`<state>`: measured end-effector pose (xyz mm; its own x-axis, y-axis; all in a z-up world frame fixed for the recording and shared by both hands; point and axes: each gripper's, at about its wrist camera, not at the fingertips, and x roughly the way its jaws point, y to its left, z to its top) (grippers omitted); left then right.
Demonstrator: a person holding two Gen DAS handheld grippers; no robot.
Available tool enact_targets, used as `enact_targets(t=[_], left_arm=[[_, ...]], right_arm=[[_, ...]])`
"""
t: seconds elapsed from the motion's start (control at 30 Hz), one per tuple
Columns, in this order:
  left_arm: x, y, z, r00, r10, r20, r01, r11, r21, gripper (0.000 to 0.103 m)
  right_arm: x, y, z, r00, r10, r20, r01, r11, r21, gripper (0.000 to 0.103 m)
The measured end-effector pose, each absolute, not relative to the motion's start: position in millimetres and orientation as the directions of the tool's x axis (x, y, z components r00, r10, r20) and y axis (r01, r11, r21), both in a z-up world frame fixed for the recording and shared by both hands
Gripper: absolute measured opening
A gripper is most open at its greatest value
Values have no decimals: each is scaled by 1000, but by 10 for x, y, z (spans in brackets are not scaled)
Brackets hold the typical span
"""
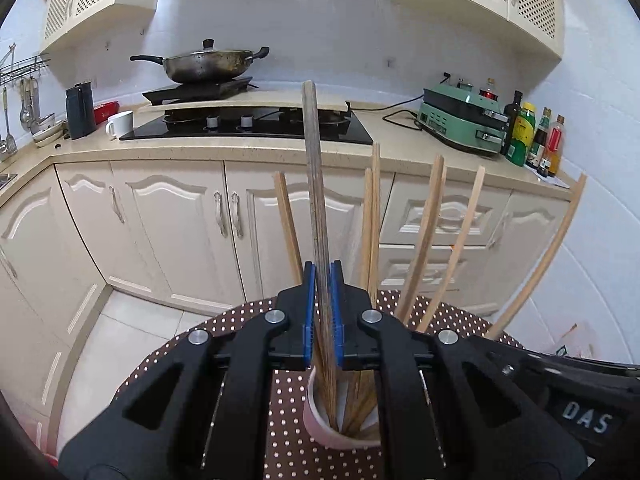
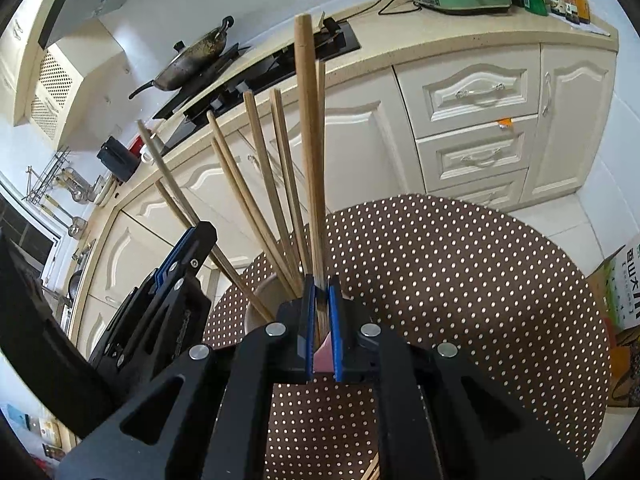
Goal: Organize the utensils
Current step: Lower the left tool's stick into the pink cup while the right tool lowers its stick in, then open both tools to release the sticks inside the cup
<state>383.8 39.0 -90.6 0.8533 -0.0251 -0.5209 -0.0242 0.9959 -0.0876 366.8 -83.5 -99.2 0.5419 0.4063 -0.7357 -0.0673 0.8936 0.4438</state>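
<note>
Chopsticks: a fan of pale wooden sticks [image 1: 428,240] stands in a small pinkish-white cup [image 1: 324,424], tips down, tops leaning apart.
Left gripper: my left gripper [image 1: 323,276] is closed on a darker, worn stick [image 1: 314,168] that stands nearly upright, its lower end down in the cup.
Right gripper: my right gripper [image 2: 322,286] is clamped on a thin bundle, one thick pale stick [image 2: 306,140] with a slimmer one beside it, just above the cup's rim [image 2: 256,296].
Step in hand: I judge that I am seating these sticks into the cup, one in each gripper.
Doing it well: I should keep each stick close to vertical, lower slowly until the tips meet the bottom, then let go of one side at a time so the light cup does not tip; my two grippers are near each other, so the release should be straight back.
Surface: the cup sits on a round top covered in brown cloth with white dots [image 2: 460,280].
Room: a kitchen, with cream cabinets [image 1: 172,216], a counter [image 1: 400,140] carrying a black hob [image 1: 248,124], a dark wok [image 1: 204,64], a green appliance [image 1: 460,120] and bottles [image 1: 532,136]; the floor is pale tile.
</note>
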Motion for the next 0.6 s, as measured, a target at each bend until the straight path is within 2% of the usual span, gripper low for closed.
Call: enact_targets(t=[0.27,0.33,0.4,0.6], left_arm=[[3706,426,-1026,818,-34,-574,-29,994,-101,9],[3687,421,-1040,819,-30,-573,-31,995,-95,10],[3677,405,-1047,820,-30,-572,-20,996,-81,10],[3708,410,-1109,788,-58,-613,14,997,-76,10]], right_arm=[[3634,-831,-1073,514,428,-744,-42,878,476,11],[3613,-834,-1076,509,428,-747,-34,877,480,21],[3580,-853,-1067,516,421,-746,-22,877,480,40],[3502,-893,-1049,524,396,-754,-4,887,463,51]])
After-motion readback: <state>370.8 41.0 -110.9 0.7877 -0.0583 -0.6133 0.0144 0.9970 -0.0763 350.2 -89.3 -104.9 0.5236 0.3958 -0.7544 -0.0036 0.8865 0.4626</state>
